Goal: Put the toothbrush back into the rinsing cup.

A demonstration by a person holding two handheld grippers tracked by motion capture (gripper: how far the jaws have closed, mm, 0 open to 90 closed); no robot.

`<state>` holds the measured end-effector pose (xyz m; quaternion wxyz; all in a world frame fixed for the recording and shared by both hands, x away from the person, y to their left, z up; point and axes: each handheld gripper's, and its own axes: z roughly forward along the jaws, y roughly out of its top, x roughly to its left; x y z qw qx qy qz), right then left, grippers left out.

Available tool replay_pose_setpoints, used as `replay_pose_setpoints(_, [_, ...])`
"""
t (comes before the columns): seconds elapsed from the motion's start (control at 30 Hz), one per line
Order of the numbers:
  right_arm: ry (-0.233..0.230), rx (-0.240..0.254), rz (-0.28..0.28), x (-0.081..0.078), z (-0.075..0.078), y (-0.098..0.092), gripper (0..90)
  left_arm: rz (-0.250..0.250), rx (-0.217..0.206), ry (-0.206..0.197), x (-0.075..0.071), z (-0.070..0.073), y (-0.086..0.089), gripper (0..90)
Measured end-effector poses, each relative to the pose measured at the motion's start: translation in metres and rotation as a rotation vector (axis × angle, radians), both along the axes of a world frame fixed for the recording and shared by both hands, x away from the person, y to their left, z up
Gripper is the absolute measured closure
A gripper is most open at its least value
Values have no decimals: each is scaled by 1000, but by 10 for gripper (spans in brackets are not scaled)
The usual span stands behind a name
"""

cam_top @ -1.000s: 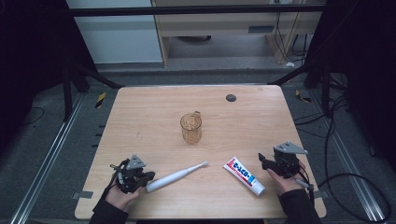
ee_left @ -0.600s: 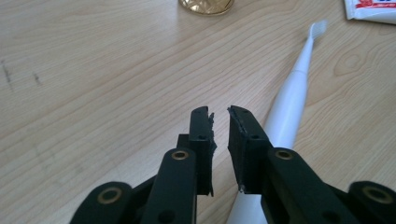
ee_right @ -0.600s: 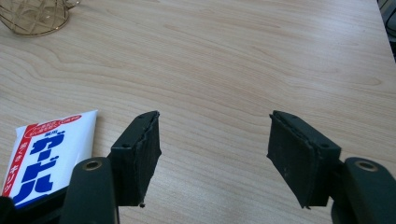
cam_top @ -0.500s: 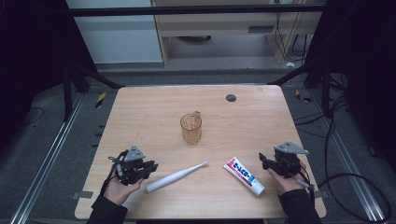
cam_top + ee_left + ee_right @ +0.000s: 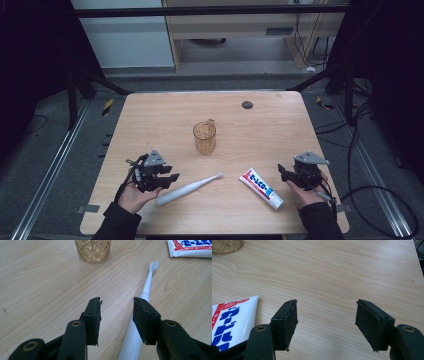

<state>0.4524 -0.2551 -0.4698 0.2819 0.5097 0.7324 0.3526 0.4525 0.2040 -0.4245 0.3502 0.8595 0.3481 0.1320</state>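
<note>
Closing the parted, empty left tongs point(image 5: 116, 312) now risks rolling the toothbrush point(image 5: 140, 322) aside; right tongs point(image 5: 325, 322) gape wide, empty.

Wooden table point(image 5: 150, 120), grey floor point(image 5: 55, 150)

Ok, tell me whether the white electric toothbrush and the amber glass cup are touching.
Apart. High view shows bare wood between the white electric toothbrush and the amber glass cup.
</note>
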Motion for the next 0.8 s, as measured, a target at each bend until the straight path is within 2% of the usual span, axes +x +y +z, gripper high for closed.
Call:
replay_pose_setpoints(0.3, [3, 7, -3, 1, 0, -2, 335, -57, 36, 18, 8, 3, -21, 464])
replay_pose_setpoints(0.53, [4, 17, -3, 1, 0, -3, 334, -101, 86, 53, 13, 2, -37, 434])
replay_pose_setpoints(0.8, [11, 18, -4, 2, 0, -4, 335, -131, 114, 74, 16, -1, -44, 429])
